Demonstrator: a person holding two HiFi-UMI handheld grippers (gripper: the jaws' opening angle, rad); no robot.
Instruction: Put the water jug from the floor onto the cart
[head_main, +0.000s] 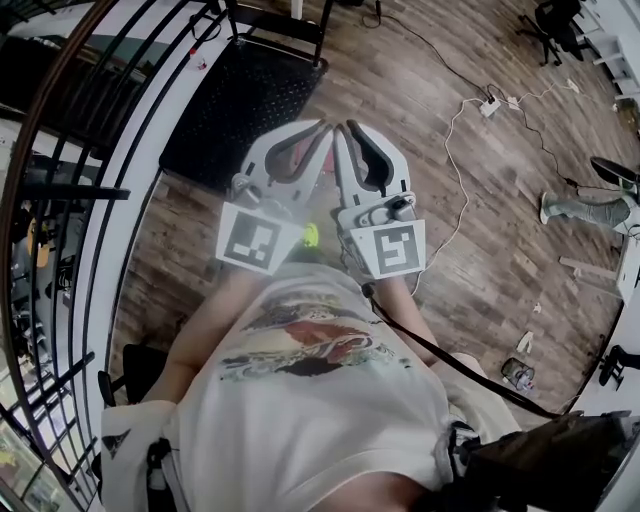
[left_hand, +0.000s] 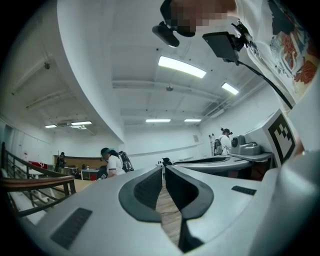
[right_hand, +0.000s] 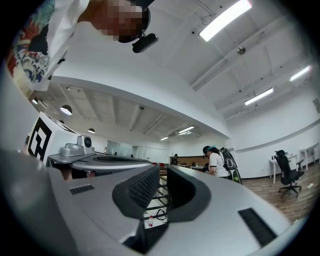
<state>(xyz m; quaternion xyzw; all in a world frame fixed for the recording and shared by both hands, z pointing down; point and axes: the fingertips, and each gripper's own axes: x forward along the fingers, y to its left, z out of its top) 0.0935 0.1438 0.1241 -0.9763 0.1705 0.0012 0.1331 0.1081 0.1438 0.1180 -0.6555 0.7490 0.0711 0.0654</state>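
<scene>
The left gripper (head_main: 322, 130) and the right gripper (head_main: 346, 130) are held side by side just before the wearer's chest, pointing about level and away from the body. Their jaw tips almost touch each other, and their marker cubes sit nearest the white shirt (head_main: 310, 390). In its own view the left gripper (left_hand: 163, 170) has its jaws brought together at the tips, with only a thin slit between the dark pads and nothing in it. The right gripper (right_hand: 163, 172) is likewise closed and empty.

A small green spot (head_main: 311, 235) shows in the gap between the two grippers, too small to name. Below both lies the wood floor (head_main: 430, 200). Ahead of the tips, slightly to the left gripper's side, is a black mat (head_main: 240, 100). A dark railing (head_main: 70, 190) runs further left of that. Off the right gripper's side, well apart, a white cable (head_main: 455, 165) trails to a power strip (head_main: 489, 105).

Far past the right jaws a small bottle (right_hand: 149, 220) stands on the floor. A person with a backpack (right_hand: 217, 162) stands in the distance.

No view shows the jug, so I cannot tell where it lies relative to either gripper.
</scene>
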